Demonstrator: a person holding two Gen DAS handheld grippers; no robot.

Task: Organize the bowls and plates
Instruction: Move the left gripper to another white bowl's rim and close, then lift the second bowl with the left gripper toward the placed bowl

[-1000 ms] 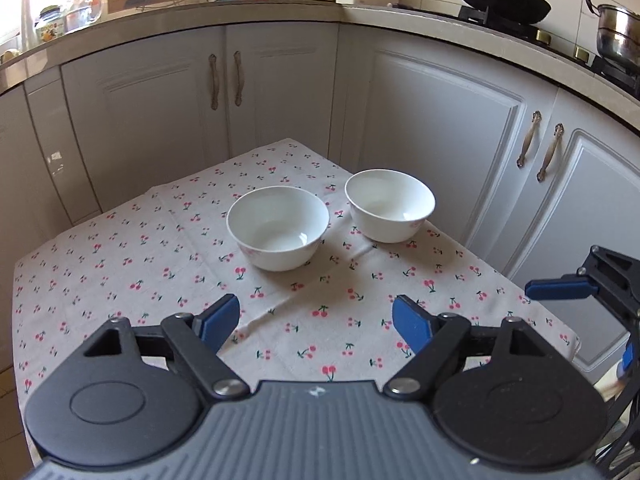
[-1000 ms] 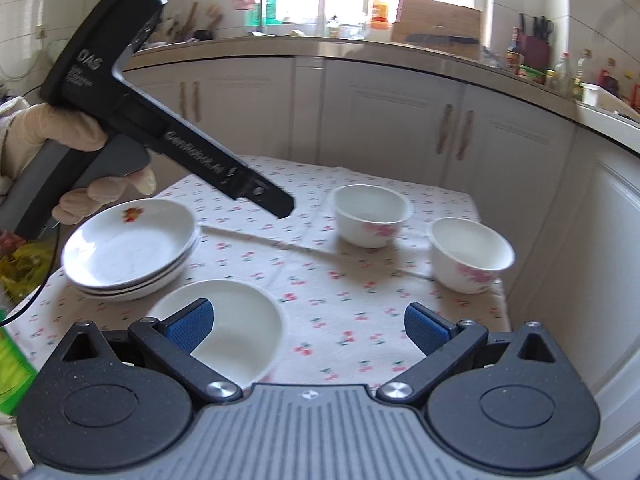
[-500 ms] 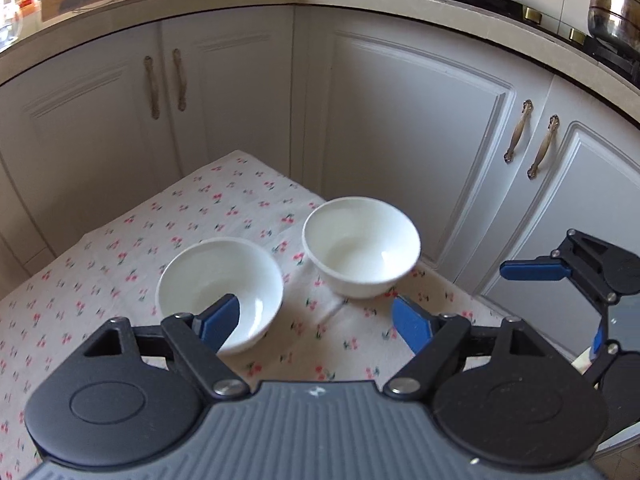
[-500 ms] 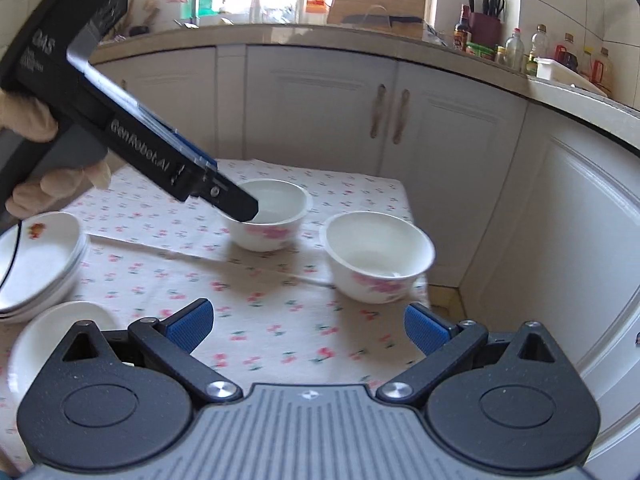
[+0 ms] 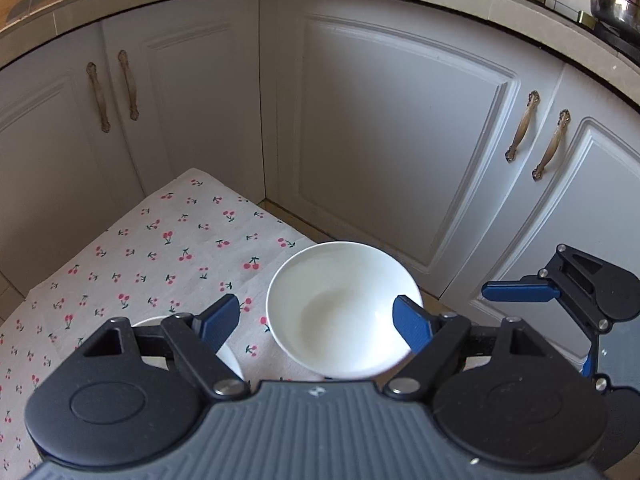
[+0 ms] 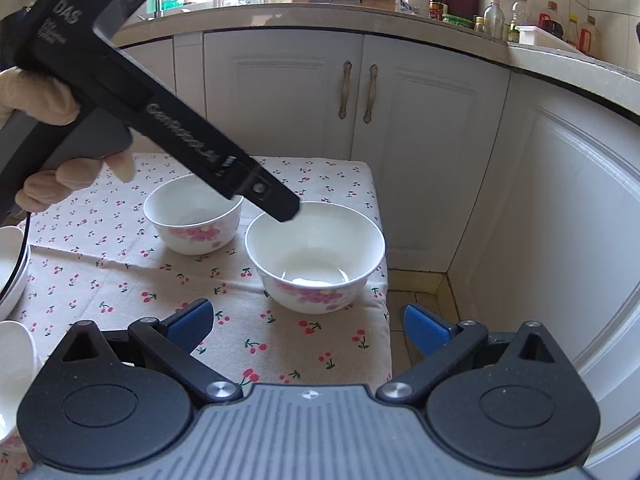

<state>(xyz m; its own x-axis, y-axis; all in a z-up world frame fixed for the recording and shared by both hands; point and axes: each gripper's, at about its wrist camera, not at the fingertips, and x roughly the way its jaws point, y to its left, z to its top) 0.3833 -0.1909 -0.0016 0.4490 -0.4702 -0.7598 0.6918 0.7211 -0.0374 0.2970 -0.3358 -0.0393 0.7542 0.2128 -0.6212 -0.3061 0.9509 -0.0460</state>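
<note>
On the cherry-print tablecloth (image 6: 120, 280), two white bowls are seen: the left bowl (image 6: 194, 220), then the right bowl (image 6: 316, 256) near the table's edge. The left gripper (image 5: 316, 320) is held unclenched above the right bowl; the right gripper (image 6: 306, 322) is spread, empty.

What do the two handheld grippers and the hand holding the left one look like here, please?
Both the left gripper and the right gripper are black, with blue finger pads and a ribbed grey base. The left gripper's body carries white lettering, and the hand holding it wears a beige glove.
</note>
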